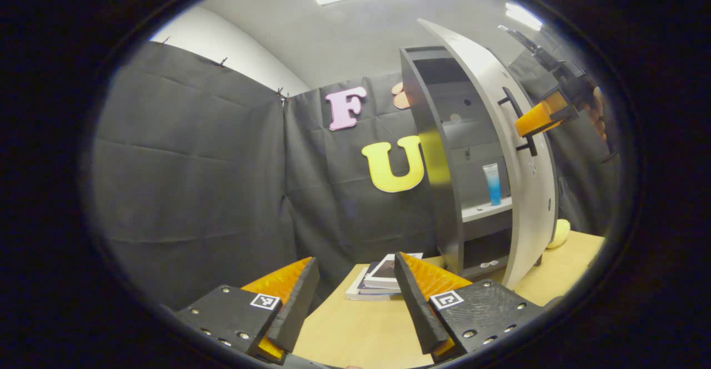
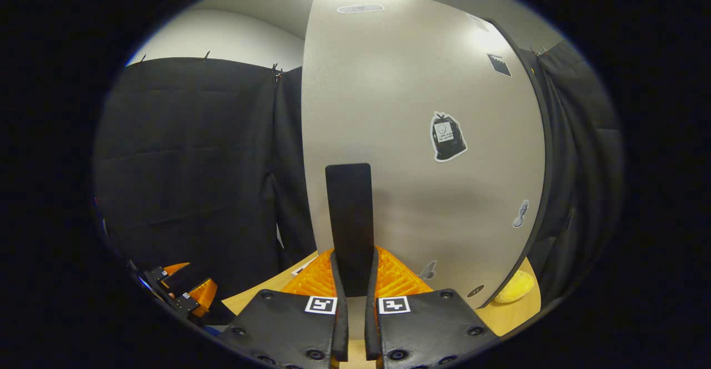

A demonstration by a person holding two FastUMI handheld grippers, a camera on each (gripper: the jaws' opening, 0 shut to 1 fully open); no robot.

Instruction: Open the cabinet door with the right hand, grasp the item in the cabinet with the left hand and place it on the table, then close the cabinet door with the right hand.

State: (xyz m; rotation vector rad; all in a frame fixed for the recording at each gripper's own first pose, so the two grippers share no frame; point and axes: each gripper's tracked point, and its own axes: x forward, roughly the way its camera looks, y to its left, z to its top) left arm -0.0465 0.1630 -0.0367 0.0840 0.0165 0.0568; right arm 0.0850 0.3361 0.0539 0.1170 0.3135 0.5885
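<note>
In the left gripper view a grey cabinet [image 1: 439, 152] stands on the table with its pale door [image 1: 500, 108] swung partly open. A blue and white tube [image 1: 492, 183] stands upright on a shelf inside. My left gripper [image 1: 355, 297] hangs open over the table, well short of the cabinet. My right gripper [image 1: 541, 118] is shut on the door handle [image 1: 519, 120]. In the right gripper view my right gripper [image 2: 354, 285] presses both fingers on the dark handle [image 2: 349, 213] of the door [image 2: 422, 135], and the left gripper [image 2: 186, 297] shows low at the left.
Stacked books [image 1: 377, 283] lie on the wooden table [image 1: 355, 330] in front of the cabinet. A yellow soft thing [image 1: 560, 233] rests on the table behind the door, also seen as a yellow lump [image 2: 516, 288]. Black cloth walls close in the booth.
</note>
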